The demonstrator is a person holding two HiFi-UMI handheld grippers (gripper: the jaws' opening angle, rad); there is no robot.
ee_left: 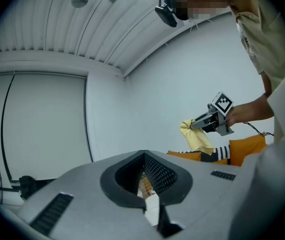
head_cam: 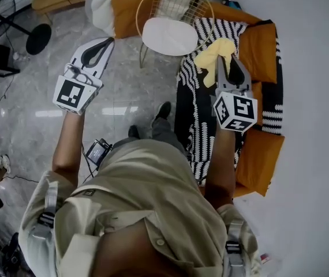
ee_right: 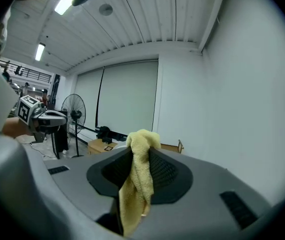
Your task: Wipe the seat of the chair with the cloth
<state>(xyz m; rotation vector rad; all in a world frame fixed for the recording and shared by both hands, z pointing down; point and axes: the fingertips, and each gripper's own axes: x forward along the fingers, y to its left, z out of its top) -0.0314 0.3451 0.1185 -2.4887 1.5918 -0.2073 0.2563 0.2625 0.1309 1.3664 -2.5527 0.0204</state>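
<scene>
One yellow towelling cloth is pinched in the right gripper's fingers; the left gripper's are shut, empty. Lowering onto the white chair seat is judged next.

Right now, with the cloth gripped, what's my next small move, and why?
Probably swing the right hand-held gripper left and down onto the white seat: its jaws are shut on the yellow cloth, which hangs over the striped throw, beside the seat, not on it.

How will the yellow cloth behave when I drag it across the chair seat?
Likely floppy: the cloth droops limply from the right claw. Probably light, held by one pinch. Gripped bunched, it may drag as a wad across the white seat.
</scene>
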